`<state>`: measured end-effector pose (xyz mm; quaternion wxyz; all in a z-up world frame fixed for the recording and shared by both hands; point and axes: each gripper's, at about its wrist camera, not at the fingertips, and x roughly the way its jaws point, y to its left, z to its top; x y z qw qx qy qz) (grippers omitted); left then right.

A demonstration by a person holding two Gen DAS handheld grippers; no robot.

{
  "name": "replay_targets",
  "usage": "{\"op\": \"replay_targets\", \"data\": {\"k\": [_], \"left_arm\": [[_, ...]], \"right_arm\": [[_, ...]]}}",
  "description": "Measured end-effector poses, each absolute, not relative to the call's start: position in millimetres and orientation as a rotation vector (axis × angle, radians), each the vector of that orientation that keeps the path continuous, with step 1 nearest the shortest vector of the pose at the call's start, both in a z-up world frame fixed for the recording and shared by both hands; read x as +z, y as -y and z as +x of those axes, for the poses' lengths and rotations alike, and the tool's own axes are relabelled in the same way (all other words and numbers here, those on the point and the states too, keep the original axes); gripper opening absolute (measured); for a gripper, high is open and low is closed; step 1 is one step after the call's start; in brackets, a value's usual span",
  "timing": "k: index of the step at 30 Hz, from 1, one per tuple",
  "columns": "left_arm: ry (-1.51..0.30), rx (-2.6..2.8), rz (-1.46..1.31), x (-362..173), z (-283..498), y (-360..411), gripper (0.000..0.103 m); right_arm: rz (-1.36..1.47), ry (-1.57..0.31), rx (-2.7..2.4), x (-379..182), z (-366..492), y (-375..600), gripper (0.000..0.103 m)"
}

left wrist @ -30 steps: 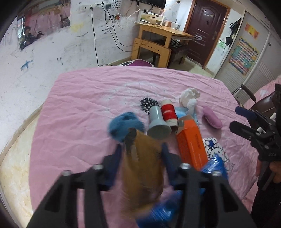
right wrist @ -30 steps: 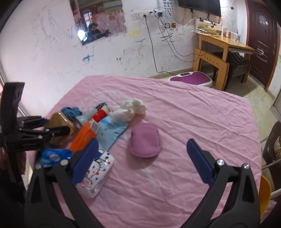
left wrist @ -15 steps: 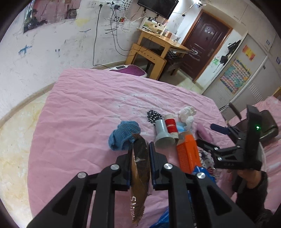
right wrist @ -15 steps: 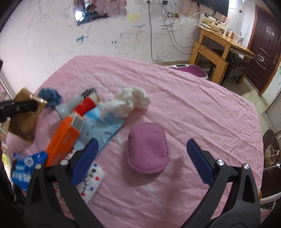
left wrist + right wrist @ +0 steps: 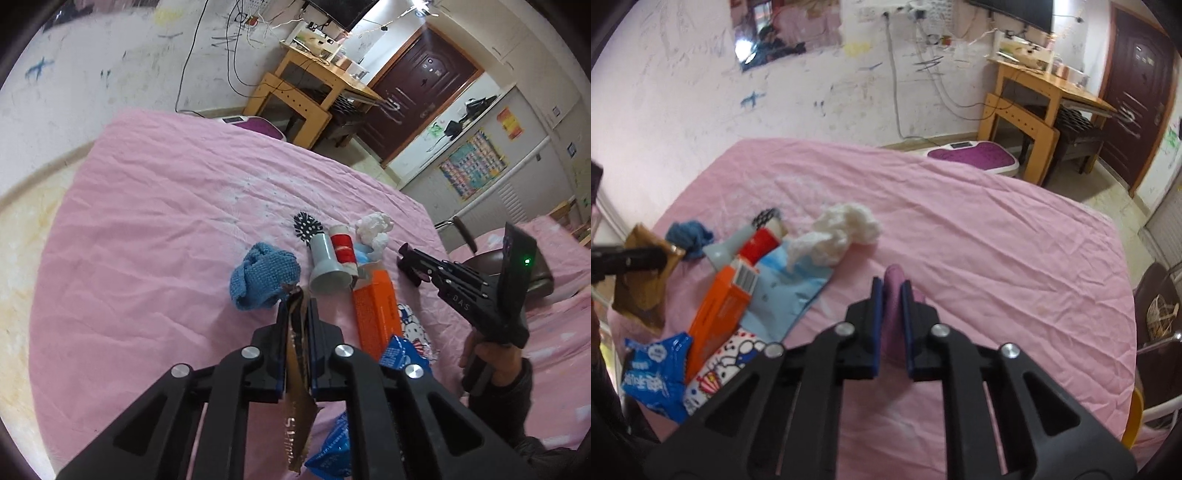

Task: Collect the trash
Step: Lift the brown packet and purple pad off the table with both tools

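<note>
right hand-held gripper [image 5: 888, 295] now clamps one purple pad [image 5: 894, 280]

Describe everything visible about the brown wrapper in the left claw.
The crinkled brown foil wrapper looks like a flat, empty snack packet with a glossy, creased surface and serrated end edges; pale lettering shows near its lower end. It hangs roughly upright and edge-on in the left wrist view, pinched between the shut fingers of the left claw, raised above the pink bedsheet. Only the claw's pads appear to touch it. The blue knitted cloth lies just beyond.
</note>
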<state>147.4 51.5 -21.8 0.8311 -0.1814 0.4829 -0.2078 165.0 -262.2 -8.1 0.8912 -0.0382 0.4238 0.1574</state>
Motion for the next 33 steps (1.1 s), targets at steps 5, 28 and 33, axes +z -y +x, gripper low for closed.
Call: {"op": "replay_targets", "data": {"k": [5,28,33], "left_arm": [[-1.006,-0.505,-0.486,-15,144,-65,0.006],[-1.078,-0.416,-0.634,-40,147,-94,0.052],[-1.091,-0.390,-0.579,-42,142,-89,0.035]], "right_arm": [[-0.007,-0.860,0.336,1,161,284,0.008],[0.095,-0.834,0.413,2,156,300,0.009],[0.102,-0.832,0.415,1,153,304,0.009]]}}
